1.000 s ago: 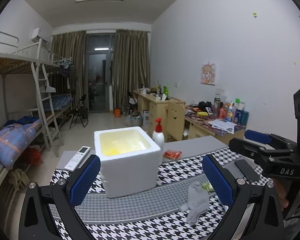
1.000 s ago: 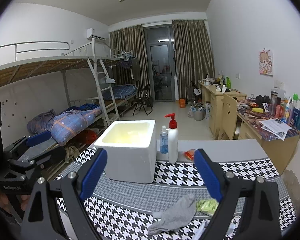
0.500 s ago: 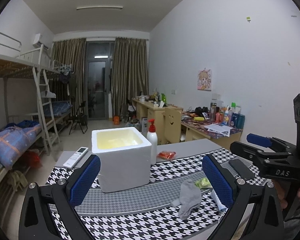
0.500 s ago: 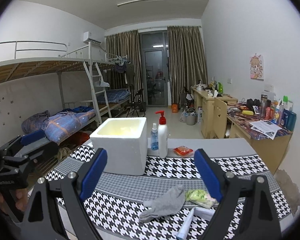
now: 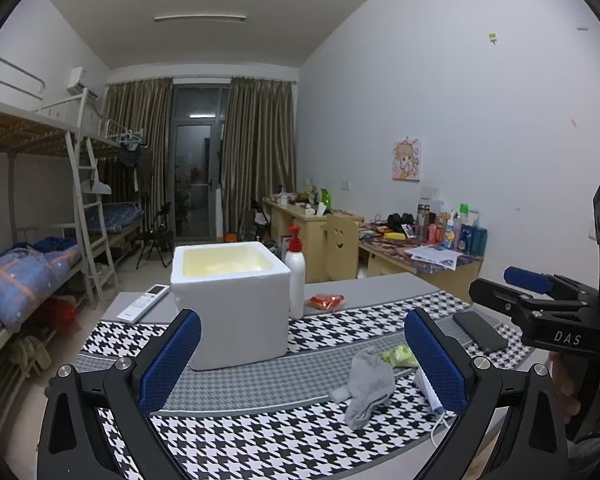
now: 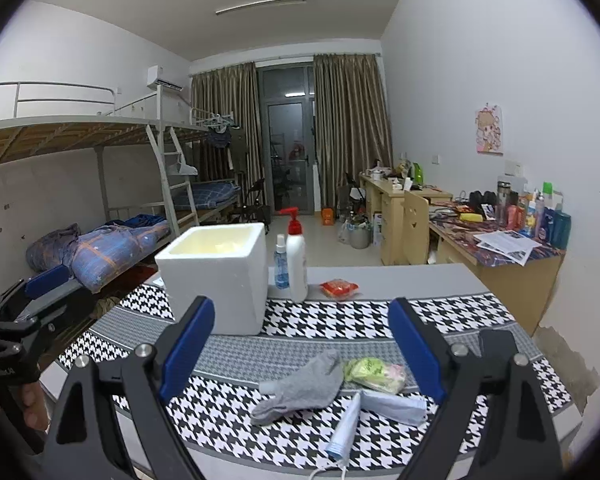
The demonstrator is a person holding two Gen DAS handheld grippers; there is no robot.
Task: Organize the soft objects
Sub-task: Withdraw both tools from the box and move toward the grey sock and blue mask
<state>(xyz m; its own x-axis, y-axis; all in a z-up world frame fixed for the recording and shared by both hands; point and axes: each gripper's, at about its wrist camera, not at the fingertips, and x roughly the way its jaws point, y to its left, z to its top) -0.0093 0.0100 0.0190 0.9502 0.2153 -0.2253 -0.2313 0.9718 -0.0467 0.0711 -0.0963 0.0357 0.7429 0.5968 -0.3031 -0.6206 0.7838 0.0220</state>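
A grey sock [image 6: 300,388] lies crumpled on the houndstooth table cloth [image 6: 340,320], touching a green soft packet [image 6: 374,372]. A pale blue face mask [image 6: 384,404] lies just in front of them. Behind and to the left stands an open white foam box [image 6: 216,276]. My right gripper [image 6: 300,312] is open above the sock, with nothing between its blue pads. In the left wrist view, my left gripper [image 5: 300,332] is open too; the foam box [image 5: 230,300] sits ahead and the sock [image 5: 370,384] lies by its right finger. The right gripper [image 5: 540,308] shows at that view's right edge.
A white pump bottle [image 6: 296,256] and a small blue spray bottle [image 6: 281,264] stand right of the box, with a red snack packet [image 6: 339,289] beside them. A remote [image 5: 144,302] lies far left and a black phone [image 5: 480,332] right. Bunk beds stand left, cluttered desks right.
Both grippers have drawn back from the foam box and sunk lower. The box looks smaller, and the sock, green packet and mask have come fully into view. The jaws have not changed.
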